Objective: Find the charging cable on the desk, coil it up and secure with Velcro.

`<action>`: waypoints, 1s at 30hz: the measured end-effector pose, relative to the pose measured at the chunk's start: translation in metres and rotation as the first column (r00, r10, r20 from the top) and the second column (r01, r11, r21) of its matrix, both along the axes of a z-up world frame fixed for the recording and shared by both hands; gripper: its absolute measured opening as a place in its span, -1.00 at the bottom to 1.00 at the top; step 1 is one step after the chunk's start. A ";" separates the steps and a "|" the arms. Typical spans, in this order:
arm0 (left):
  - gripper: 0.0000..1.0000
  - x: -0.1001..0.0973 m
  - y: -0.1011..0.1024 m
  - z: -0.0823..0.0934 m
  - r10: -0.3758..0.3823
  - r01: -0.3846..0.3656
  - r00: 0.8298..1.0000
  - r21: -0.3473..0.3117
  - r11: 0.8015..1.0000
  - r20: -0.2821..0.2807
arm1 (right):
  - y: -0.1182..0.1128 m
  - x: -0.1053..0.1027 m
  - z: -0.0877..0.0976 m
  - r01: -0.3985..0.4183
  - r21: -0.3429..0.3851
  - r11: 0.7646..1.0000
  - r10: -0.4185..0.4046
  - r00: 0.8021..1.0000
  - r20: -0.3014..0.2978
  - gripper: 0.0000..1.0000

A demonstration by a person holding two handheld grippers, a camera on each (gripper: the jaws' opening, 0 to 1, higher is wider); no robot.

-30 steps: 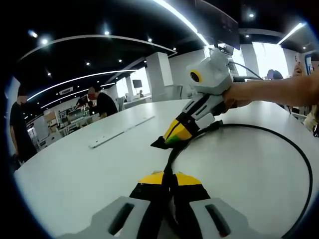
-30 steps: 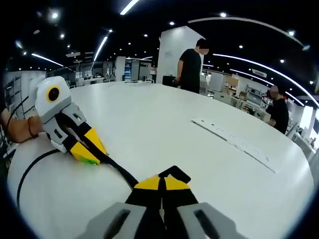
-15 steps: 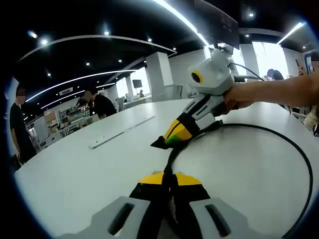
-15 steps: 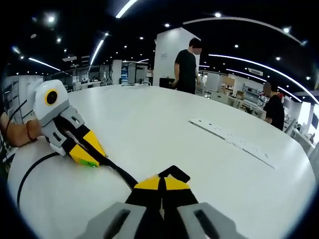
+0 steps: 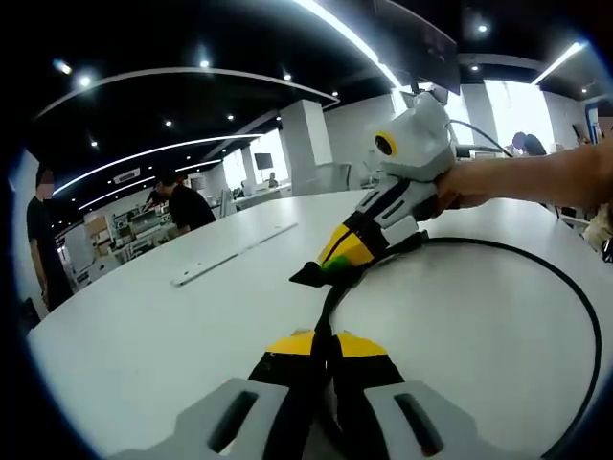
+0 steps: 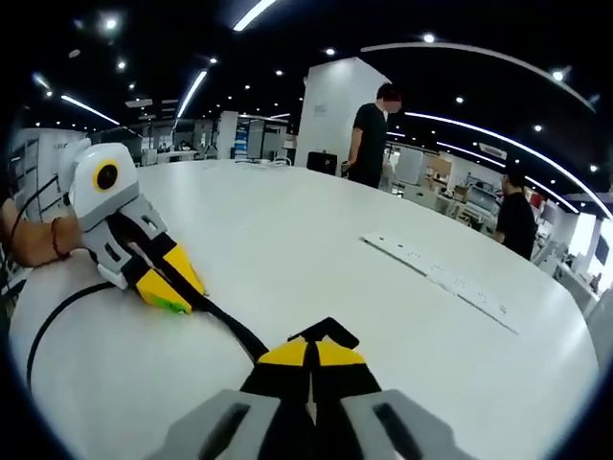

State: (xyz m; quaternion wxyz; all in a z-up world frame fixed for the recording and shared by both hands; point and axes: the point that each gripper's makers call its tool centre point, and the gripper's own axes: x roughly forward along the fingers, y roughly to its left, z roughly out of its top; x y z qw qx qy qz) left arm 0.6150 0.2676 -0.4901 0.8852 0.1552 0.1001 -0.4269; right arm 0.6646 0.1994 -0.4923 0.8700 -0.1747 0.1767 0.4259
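Nearest the lens in the left gripper view, the left gripper (image 5: 322, 342) is clenched on the black charging cable (image 5: 536, 259), yellow tips pressed together with the cord running up out from between them. From there the cable climbs a short way to the right gripper (image 5: 326, 272), which bites the same cord just beyond, its jaws pinched tight too. Two grips close together on one line: that looks like a way to hold the crossing of a loop in place, because past the right gripper the cable sweeps out in a wide arc across the white surface (image 5: 144, 316) and curls back toward the bottom right.

Switch to the right gripper view and it is the mirror picture: the right gripper (image 6: 312, 349) closed on the cable (image 6: 228, 324), the cord leading up-left to the left gripper (image 6: 182, 305), held by a hand (image 6: 27, 235), with the loop trailing off at the left edge.

So the cable is found and one big turn is laid; the coil seems loose yet, and I cannot pick out any Velcro strap.

Further off on the surface lies a long white power strip (image 6: 442, 278). Beyond it, people (image 6: 367, 129) stand in the office.
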 end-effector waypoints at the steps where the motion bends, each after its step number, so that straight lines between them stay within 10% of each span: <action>1: -0.86 0.000 0.000 0.000 0.000 0.000 1.000 0.001 1.000 0.000 | 0.000 -0.001 0.001 -0.006 0.012 1.000 0.006 1.000 -0.003 -0.94; 30: -0.86 -0.001 0.001 0.001 0.001 -0.001 1.000 0.006 1.000 0.005 | 0.009 -0.008 0.001 -0.022 -0.007 1.000 0.022 1.000 0.008 -0.95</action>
